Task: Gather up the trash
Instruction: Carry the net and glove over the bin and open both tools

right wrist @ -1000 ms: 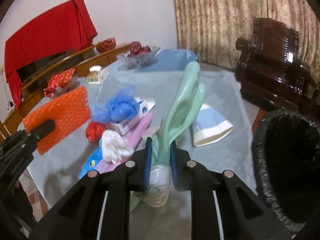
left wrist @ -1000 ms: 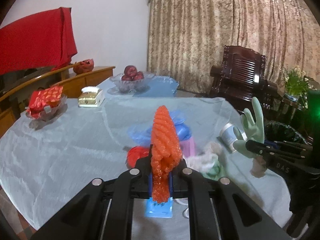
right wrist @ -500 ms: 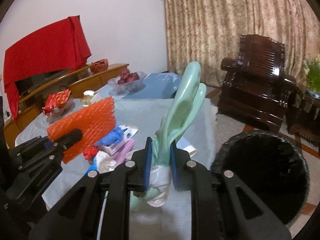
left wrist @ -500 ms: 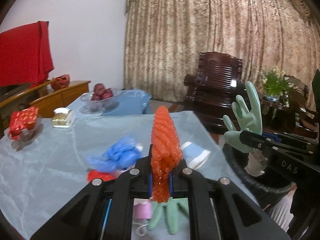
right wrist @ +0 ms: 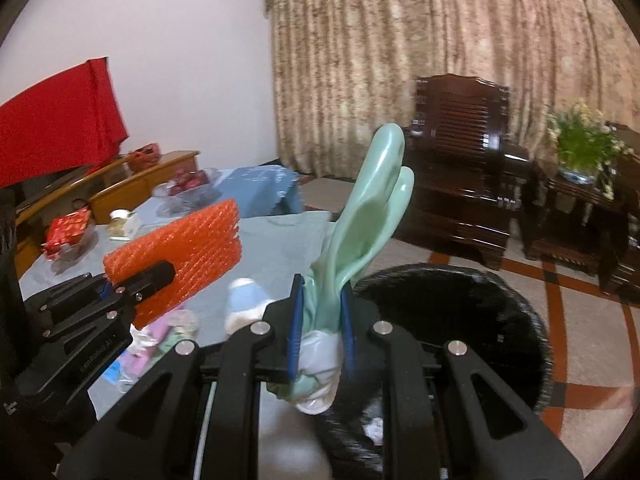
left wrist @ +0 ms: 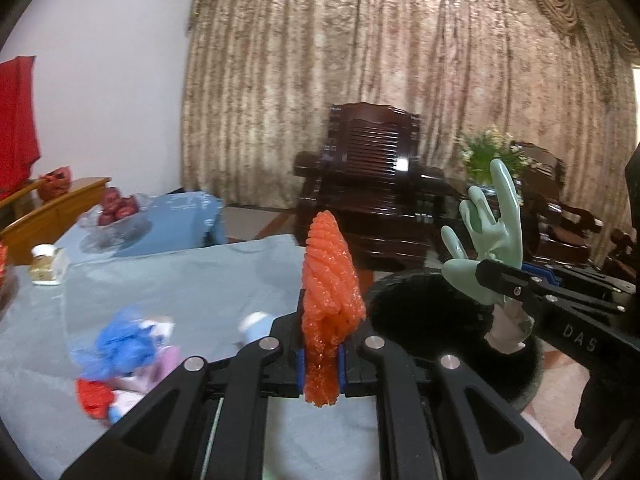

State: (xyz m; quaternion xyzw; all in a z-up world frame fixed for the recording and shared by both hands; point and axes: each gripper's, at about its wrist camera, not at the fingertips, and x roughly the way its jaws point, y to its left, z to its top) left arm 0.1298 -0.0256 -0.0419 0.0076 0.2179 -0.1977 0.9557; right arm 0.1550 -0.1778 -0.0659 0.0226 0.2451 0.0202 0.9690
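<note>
While left gripper (left wrist: 320, 360) clamped orange foam net (left wrist: 330, 300), right gripper (right wrist: 320, 332) pinched green glove (right wrist: 368, 216); black bin (right wrist: 472, 320) sat at gripper's three o'clock.

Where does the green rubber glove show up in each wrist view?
Left wrist: green rubber glove at the right, clamped in the right gripper.
Right wrist: glove centre frame, rising from between that gripper's pads.
Shared landmark: the black trash bin just beyond the glove.

Orange bubble wrap (left wrist: 330, 280) bumpy, glossy; green rubber glove (right wrist: 368, 216) smooth, shiny; dark wooden chair (right wrist: 460, 160) polished; tablecloth (left wrist: 200, 280) matt.
</note>
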